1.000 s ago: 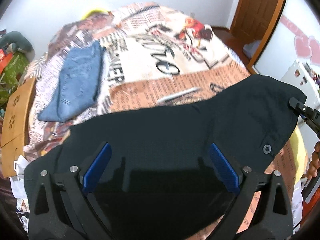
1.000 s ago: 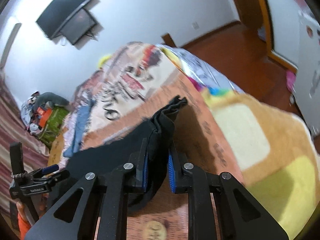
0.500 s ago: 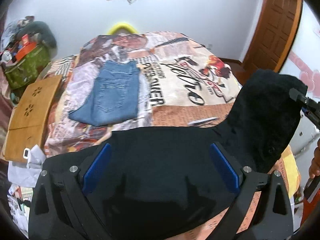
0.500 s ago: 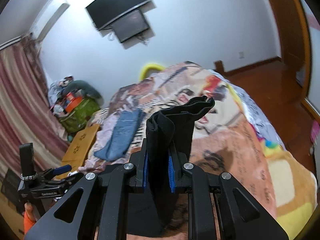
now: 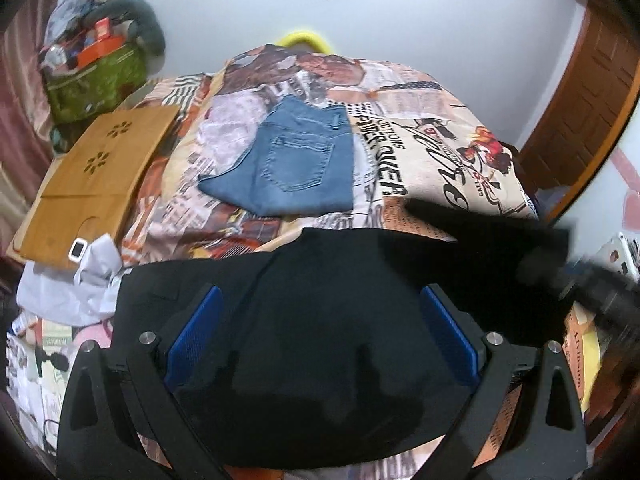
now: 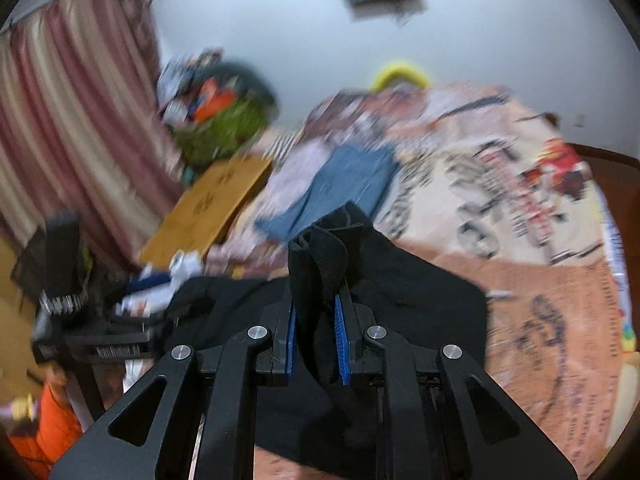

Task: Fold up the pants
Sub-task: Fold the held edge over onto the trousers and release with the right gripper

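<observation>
The black fabric pants (image 5: 320, 320) lie on the printed bedspread (image 5: 420, 160). The right gripper (image 6: 316, 344) is clenched on one bunched end; the left gripper (image 5: 320, 344) stands wide, grasping nothing. Recommended: carry the end across low, aligning edges before letting go.
</observation>
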`<state>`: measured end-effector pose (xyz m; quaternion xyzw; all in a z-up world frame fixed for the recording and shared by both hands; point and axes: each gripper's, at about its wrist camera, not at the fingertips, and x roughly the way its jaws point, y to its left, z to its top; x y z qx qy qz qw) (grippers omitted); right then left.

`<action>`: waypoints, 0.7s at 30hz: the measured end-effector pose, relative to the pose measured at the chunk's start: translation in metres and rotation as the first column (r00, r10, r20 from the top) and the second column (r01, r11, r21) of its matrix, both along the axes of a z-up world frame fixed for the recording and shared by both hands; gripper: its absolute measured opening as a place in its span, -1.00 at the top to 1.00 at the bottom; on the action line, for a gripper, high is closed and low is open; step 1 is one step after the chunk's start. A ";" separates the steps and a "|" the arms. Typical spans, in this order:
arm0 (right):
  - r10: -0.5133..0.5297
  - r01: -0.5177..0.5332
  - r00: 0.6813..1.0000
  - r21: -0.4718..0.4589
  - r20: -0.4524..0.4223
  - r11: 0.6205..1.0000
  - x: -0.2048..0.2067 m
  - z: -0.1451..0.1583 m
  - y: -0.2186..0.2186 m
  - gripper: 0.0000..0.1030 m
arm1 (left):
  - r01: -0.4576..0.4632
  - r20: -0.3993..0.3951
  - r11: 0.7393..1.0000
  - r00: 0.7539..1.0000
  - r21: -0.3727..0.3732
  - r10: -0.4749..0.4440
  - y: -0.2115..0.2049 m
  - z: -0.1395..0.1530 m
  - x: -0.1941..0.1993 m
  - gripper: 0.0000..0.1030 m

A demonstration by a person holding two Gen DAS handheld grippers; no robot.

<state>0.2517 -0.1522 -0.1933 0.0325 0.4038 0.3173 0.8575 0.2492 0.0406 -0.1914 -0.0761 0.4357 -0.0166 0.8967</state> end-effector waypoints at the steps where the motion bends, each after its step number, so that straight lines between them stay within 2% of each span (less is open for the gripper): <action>1: 0.033 -0.033 0.999 -0.019 -0.026 0.999 -0.002 -0.010 0.011 0.73 | -0.004 0.001 1.000 1.000 -0.001 0.004 0.002 0.000 -0.001 -0.93; 6: 0.113 -0.128 0.985 -0.115 -0.133 0.985 -0.010 -0.055 0.044 0.67 | -0.027 0.013 0.999 1.000 0.022 0.026 0.011 0.002 -0.010 -0.93; 9: 0.117 -0.140 0.981 -0.153 -0.153 0.978 -0.014 -0.065 0.050 0.60 | -0.032 0.017 0.999 0.999 0.040 0.031 0.012 0.002 -0.012 -0.93; 11: 0.123 -0.148 0.979 -0.148 -0.162 0.978 -0.015 -0.064 0.051 0.48 | -0.033 0.014 0.998 0.999 0.047 0.033 0.013 0.001 -0.012 -0.93; 12: 0.133 -0.157 0.976 -0.131 -0.174 0.979 -0.016 -0.062 0.049 0.31 | -0.034 0.012 0.998 0.999 0.050 0.033 0.012 0.001 -0.011 -0.93; 15: 0.144 -0.162 0.973 -0.093 -0.180 0.982 -0.017 -0.051 0.043 0.02 | -0.032 0.015 0.998 0.999 0.049 0.031 0.012 0.002 -0.010 -0.93; 17: 0.143 -0.157 0.977 -0.081 -0.159 0.984 -0.020 -0.043 0.039 -0.08 | -0.029 0.019 0.998 0.999 0.049 0.028 0.010 0.003 -0.009 -0.93; 21: 0.094 -0.100 0.991 -0.061 -0.094 0.993 -0.015 -0.020 0.012 -0.09 | -0.010 0.019 0.998 1.000 0.060 0.009 0.001 0.005 -0.002 -0.93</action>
